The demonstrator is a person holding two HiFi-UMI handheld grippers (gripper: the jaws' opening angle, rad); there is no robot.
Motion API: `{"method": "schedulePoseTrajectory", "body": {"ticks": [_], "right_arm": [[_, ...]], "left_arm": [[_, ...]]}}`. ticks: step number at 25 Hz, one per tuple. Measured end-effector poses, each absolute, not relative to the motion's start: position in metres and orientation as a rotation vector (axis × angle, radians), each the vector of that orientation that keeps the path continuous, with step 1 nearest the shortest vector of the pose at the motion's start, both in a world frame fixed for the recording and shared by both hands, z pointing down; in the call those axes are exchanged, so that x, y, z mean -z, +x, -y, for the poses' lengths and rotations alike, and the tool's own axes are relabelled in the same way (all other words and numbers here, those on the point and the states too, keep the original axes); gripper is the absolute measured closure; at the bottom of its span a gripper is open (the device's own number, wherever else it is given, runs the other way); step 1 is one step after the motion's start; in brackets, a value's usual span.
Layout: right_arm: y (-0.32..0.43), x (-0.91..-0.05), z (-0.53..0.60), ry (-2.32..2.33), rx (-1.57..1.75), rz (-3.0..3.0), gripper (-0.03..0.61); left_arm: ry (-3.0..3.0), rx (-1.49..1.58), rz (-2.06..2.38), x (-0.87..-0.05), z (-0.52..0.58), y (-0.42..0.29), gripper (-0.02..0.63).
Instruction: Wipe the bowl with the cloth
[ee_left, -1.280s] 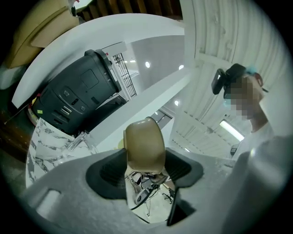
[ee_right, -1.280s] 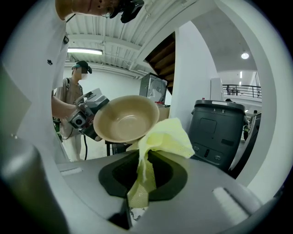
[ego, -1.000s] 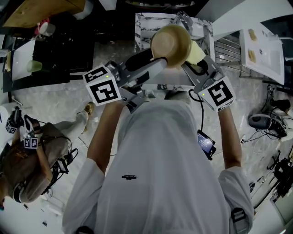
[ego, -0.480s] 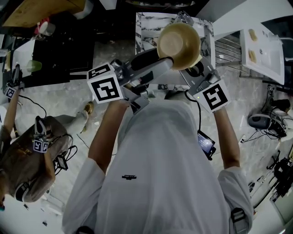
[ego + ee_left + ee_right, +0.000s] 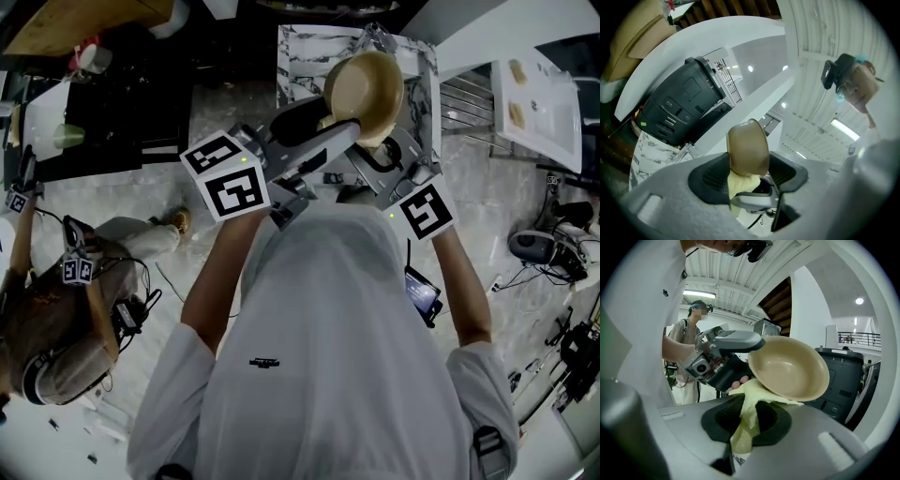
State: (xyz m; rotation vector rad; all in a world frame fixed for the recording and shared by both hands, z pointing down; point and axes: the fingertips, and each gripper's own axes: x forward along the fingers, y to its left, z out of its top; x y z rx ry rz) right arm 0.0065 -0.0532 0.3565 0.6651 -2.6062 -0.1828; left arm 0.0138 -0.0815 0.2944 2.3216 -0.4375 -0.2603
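Observation:
A tan bowl (image 5: 364, 89) is held up in the air, tilted, its hollow facing me in the head view. My left gripper (image 5: 323, 131) is shut on its rim; in the left gripper view the bowl (image 5: 747, 147) stands edge-on between the jaws. My right gripper (image 5: 380, 155) is shut on a pale yellow cloth (image 5: 750, 404) and sits just under the bowl (image 5: 787, 366). The cloth's upper fold touches the bowl's outer underside. From the left gripper view the cloth (image 5: 739, 185) shows below the bowl. In the right gripper view, the left gripper (image 5: 724, 357) is behind the bowl.
A marble-topped table (image 5: 300, 52) lies beyond the bowl. A black appliance (image 5: 679, 110) stands on it, also seen as the black appliance (image 5: 843, 376). Another person (image 5: 56, 319) with grippers stands at the left. A white panel (image 5: 544, 94) is at the right, cables (image 5: 553, 253) on the floor.
The bowl shifted slightly right. My right gripper drew in to the left beneath it, so the cloth that showed at the bowl's right edge is now hidden under it.

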Motion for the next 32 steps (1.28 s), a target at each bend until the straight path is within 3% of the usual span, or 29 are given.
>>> {"method": "schedulePoseTrajectory", "body": {"ticks": [17, 32], "right_arm": [[-0.005, -0.345, 0.02, 0.631, 0.141, 2.647, 0.538], [0.013, -0.337, 0.021, 0.734, 0.052, 2.715, 0.538]], "left_arm": [[2.351, 0.169, 0.545, -0.318, 0.086, 0.013, 0.354], [2.219, 0.323, 0.672, -0.316, 0.109, -0.018, 0.354]]}}
